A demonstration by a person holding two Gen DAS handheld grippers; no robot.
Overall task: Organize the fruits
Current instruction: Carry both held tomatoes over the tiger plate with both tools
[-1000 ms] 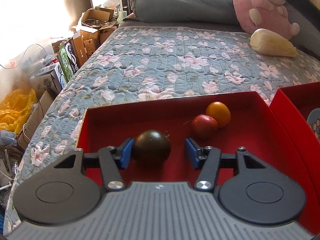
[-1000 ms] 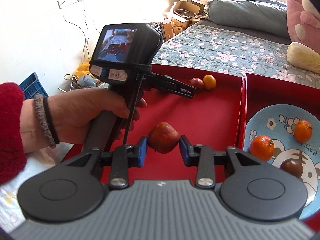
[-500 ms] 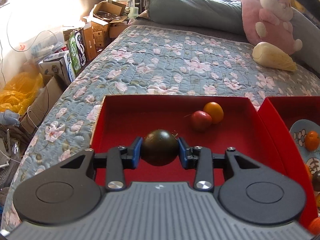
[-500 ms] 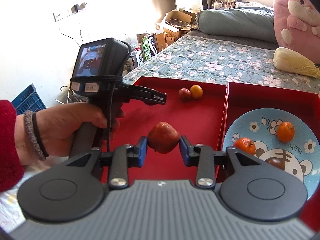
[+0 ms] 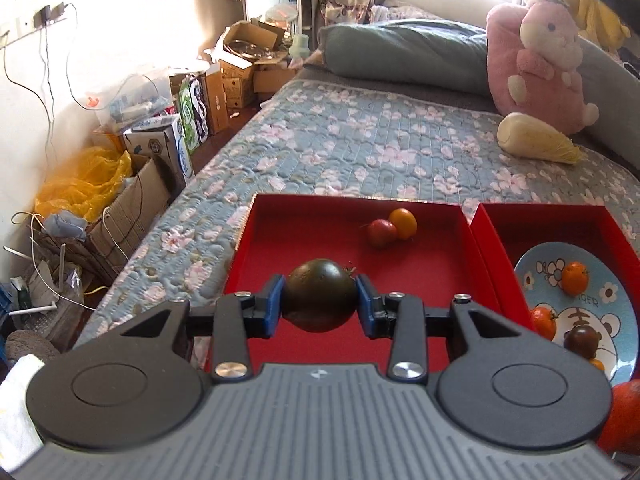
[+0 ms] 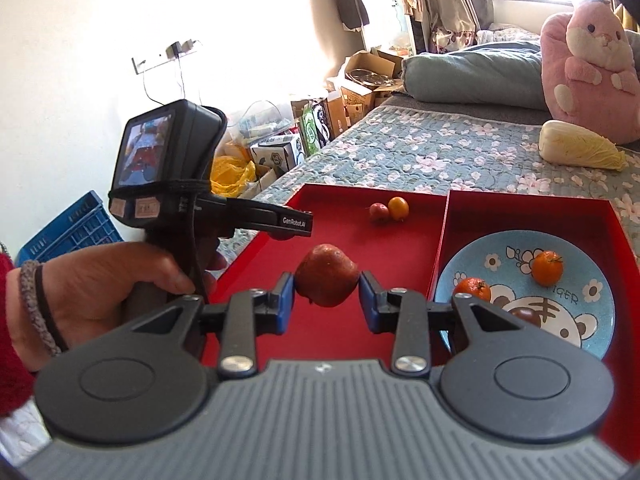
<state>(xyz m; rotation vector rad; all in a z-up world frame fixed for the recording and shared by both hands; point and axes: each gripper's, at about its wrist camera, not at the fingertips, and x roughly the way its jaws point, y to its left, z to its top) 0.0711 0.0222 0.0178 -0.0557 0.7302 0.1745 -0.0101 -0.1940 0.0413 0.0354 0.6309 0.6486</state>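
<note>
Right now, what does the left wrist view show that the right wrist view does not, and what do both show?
Only the left wrist view shows the left tongs shut on a dark tomato.

Only the right wrist view shows the right tongs shut on a red fruit, and the hand holding the other tool.

Both show the red tray with two small fruits, the blue plate and the cabbage.

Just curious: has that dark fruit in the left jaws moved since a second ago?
Yes. The dark fruit has been lifted off the red tray floor.
</note>
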